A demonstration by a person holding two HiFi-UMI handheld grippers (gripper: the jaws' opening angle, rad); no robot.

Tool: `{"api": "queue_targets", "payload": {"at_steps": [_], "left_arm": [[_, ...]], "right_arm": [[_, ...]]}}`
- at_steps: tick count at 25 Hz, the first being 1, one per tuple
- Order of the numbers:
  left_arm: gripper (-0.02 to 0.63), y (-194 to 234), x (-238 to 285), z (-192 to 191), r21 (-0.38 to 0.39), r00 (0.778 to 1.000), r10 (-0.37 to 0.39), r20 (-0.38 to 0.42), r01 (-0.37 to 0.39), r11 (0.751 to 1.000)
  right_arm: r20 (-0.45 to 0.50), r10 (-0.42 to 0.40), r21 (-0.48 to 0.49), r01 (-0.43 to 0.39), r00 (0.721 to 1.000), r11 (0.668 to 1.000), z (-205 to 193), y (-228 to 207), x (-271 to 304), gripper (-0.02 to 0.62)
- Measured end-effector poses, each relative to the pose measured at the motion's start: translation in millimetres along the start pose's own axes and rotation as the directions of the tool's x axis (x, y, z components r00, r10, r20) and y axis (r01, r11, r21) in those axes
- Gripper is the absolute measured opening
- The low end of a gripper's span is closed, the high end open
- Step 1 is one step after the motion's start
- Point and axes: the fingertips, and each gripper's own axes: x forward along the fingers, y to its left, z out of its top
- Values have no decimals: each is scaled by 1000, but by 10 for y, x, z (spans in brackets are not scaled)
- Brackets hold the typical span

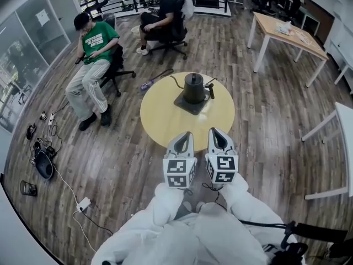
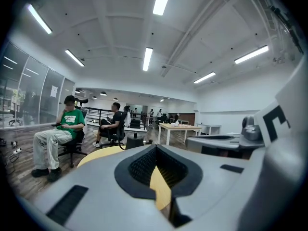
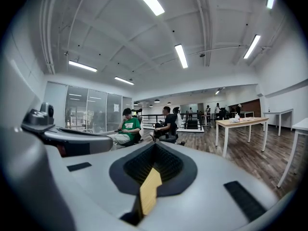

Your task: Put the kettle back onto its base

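The dark gooseneck kettle (image 1: 193, 87) stands upright on its square dark base (image 1: 191, 103), at the far side of the round yellow table (image 1: 165, 120). My left gripper (image 1: 184, 134) and right gripper (image 1: 217, 131) hover side by side over the table's near edge, pointing toward the kettle and well short of it. Both are shut with nothing between their jaws. In the left gripper view the shut jaws (image 2: 156, 146) fill the lower half, and the kettle's top (image 2: 134, 141) peeks just beyond them. The right gripper view shows its shut jaws (image 3: 155, 143), with the kettle hidden behind them.
Two people sit on office chairs (image 1: 113, 65) beyond the table at the left and back. A wooden table (image 1: 287, 35) stands at the back right, and white tables (image 1: 345, 120) line the right. Cables and a power strip (image 1: 83, 204) lie on the floor at the left.
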Motion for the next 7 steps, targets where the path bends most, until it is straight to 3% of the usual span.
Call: {"api": "queue_targets", "payload": {"at_steps": [7], "left_arm": [[0, -48, -55, 0, -7, 1000, -7, 12, 7, 1000]], "right_arm": [[-2, 1, -4, -1, 1000, 1000, -38, 16, -25, 12]]}}
